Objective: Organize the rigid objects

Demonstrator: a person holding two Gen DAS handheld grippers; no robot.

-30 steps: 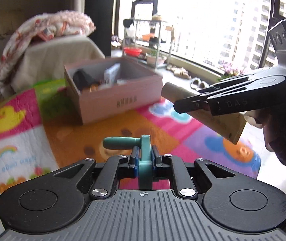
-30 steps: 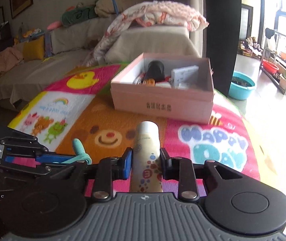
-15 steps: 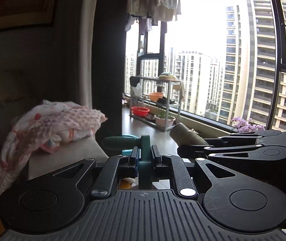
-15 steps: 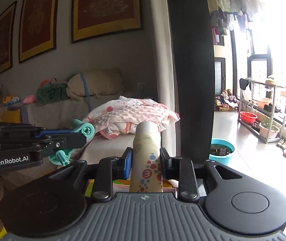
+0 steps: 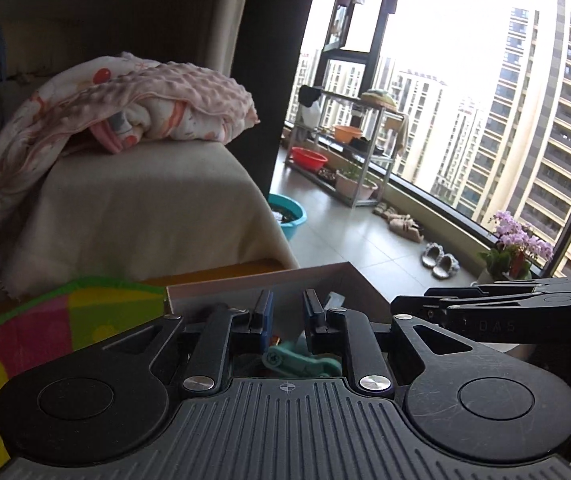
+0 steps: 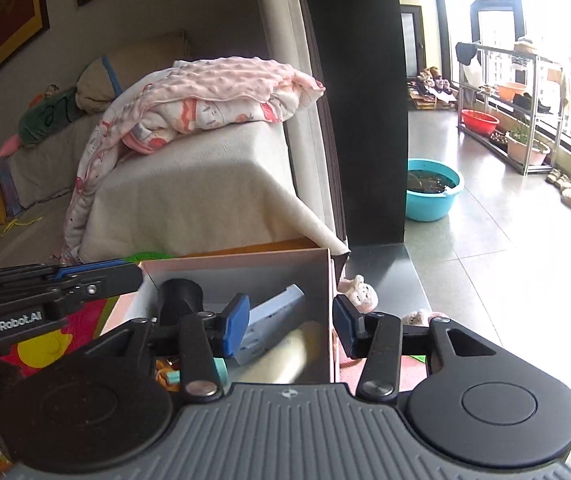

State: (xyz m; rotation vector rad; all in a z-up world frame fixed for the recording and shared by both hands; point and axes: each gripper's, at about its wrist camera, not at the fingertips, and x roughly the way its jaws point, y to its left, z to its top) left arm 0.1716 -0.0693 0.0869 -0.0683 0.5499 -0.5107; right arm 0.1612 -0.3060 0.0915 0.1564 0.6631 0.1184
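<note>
Drop step: left gripper [image 5: 287,316] and right gripper [image 6: 291,322] both spread, empty, over pink box [image 6: 330,280]; teal tool [image 5: 305,362], cream bottle [image 6: 281,360] inside; next, probably withdraw, fetch remaining item.

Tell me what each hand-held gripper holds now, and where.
Nothing: left hand-held gripper and right hand-held gripper are open over the pink box.

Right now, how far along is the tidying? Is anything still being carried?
Nearly done, it seems. The teal tool and the cream bottle lie in the pink box, beside a black cylinder and a grey block. Nothing is in hand: the left gripper and the right gripper hang over the box with open, empty jaws. Whether more items wait elsewhere is out of view.
</note>
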